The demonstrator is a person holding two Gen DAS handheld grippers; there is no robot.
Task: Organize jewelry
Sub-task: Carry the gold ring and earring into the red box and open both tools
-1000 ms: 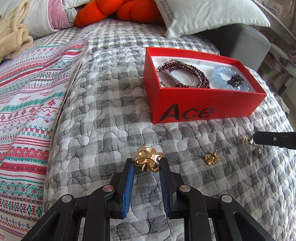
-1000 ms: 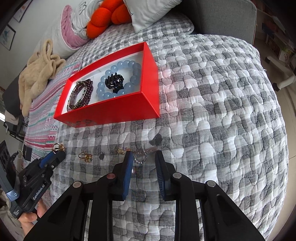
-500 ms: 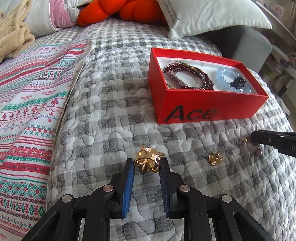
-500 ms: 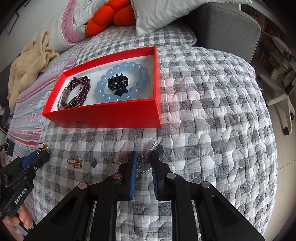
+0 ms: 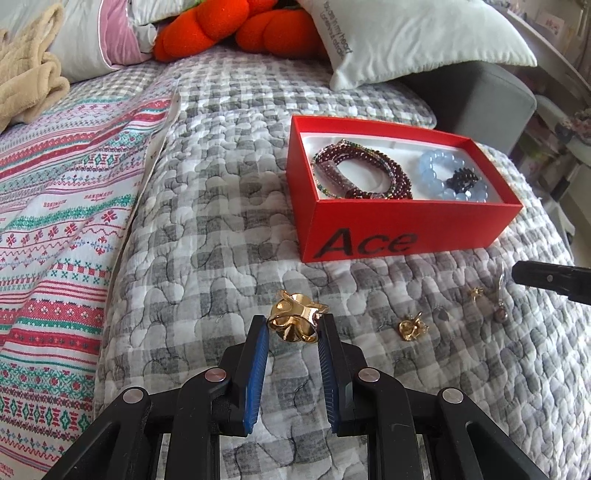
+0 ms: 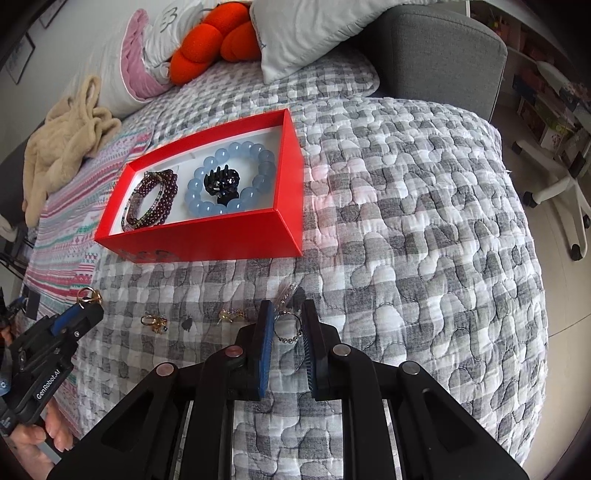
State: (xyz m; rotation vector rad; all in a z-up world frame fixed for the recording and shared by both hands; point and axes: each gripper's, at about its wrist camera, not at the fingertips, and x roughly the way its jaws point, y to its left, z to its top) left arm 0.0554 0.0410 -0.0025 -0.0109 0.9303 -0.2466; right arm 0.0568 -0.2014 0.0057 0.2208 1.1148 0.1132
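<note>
My left gripper is shut on a large gold ring and holds it above the quilt. My right gripper is shut on a small silver beaded hoop earring; a dangling part sticks out ahead of it. The red box marked "Ace" stands ahead, holding dark red bead bracelets, a blue bead bracelet and a black hair clip. Loose on the quilt lie a gold earring, a small gold piece and a drop earring.
The grey checked quilt covers the bed. A striped patterned blanket lies to the left. Pillows, an orange knot cushion and a beige plush blanket sit at the head. The bed edge and an office chair base are at the right.
My right gripper has closed on the silver hoop earring and lifted it off the quilt. My left gripper has risen a little with the gold ring; the box looks nearer.
</note>
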